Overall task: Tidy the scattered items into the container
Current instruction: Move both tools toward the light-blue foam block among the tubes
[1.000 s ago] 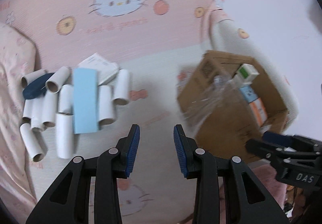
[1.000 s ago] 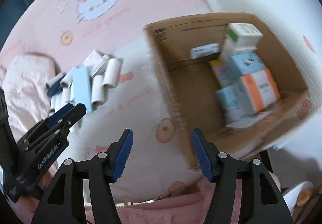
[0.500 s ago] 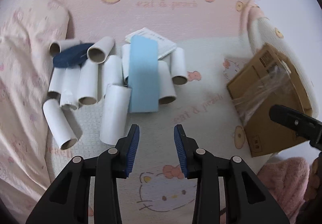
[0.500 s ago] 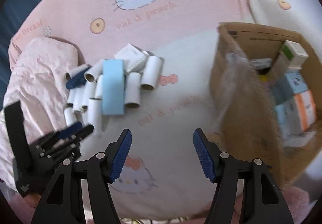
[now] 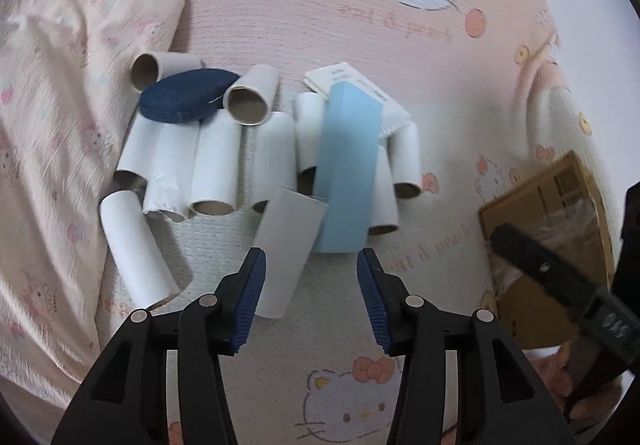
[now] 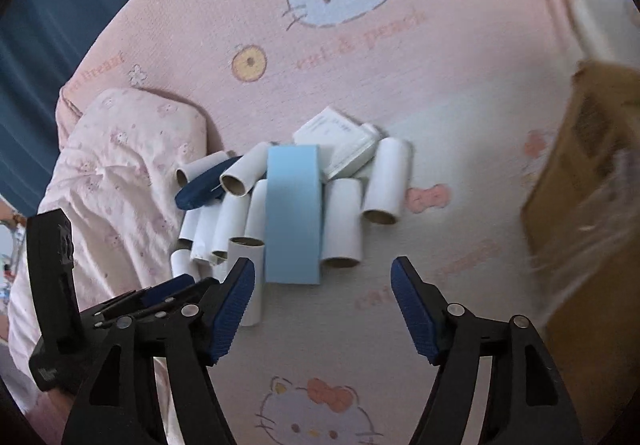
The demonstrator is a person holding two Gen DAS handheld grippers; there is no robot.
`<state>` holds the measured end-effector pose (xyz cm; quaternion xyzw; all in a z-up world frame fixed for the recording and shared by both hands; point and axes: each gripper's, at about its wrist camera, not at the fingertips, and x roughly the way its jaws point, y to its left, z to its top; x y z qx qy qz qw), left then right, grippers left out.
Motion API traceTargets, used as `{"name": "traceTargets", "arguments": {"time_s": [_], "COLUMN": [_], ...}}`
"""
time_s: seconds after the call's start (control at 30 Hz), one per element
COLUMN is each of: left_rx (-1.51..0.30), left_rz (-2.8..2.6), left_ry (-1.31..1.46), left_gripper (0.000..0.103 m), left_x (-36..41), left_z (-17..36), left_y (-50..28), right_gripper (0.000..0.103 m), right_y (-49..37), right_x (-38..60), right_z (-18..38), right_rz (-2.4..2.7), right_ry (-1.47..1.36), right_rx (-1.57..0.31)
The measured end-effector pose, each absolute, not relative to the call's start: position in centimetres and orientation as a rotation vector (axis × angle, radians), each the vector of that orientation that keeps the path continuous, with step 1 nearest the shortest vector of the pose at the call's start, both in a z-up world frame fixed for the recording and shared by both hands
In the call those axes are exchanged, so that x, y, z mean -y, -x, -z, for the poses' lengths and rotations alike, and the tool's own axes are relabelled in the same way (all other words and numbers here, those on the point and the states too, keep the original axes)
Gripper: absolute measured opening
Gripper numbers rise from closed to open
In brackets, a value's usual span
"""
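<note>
The cardboard box (image 5: 548, 229) sits well to the right of a loose pile of white tubes (image 5: 212, 161). Grabbing one could roll its neighbours or tip the blue box (image 5: 348, 165) lying across them. Left gripper (image 5: 311, 297) and right gripper (image 6: 322, 309), both empty, are opening wide just before the pile.

The pink bedsheet (image 6: 400, 93) bears "cat & peach" under a cartoon cat face; other print is blurred.

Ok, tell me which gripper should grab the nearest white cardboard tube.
Left. The left gripper, opening and empty, has the nearest white cardboard tube right at its fingers; the right gripper, also opening and empty, faces bare bedsheet.
</note>
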<state>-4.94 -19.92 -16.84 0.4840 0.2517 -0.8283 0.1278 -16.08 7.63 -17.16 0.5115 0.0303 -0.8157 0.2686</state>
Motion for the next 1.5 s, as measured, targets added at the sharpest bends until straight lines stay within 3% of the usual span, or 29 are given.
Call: {"name": "traceTargets", "arguments": {"time_s": [0.27,0.47,0.9,1.4,1.5], "left_rx": [-0.762,-0.609,-0.584,-0.94,-0.907], "left_rz": [2.402,2.417,2.481,2.425,2.421], "left_ry": [-1.421,-1.457,-1.382,-1.471,-1.467], "left_gripper": [0.052,0.052,0.052,0.052,0.052], "left_x": [20.5,19.1,22.9,24.0,23.7], "left_z": [18.2,19.2,16.3,18.1,18.0], "left_y": [5.4,6.8,9.5,21.7,22.6], "right_gripper": [0.069,0.069,0.069,0.069,0.069], "right_y": [17.1,17.6,21.5,29.3,30.2], "right_x": [-7.3,-6.6,-3.5,-6.9,-7.5], "right_z": [20.4,21.0,20.8,23.1,23.6], "right_rz": [2.185,2.166,2.173,2.251,2.24], "right_ry": [-1.433,-1.432,-1.365,-1.481,-1.49], "right_rx": [0.038,0.048,0.136,0.468,0.537]}}
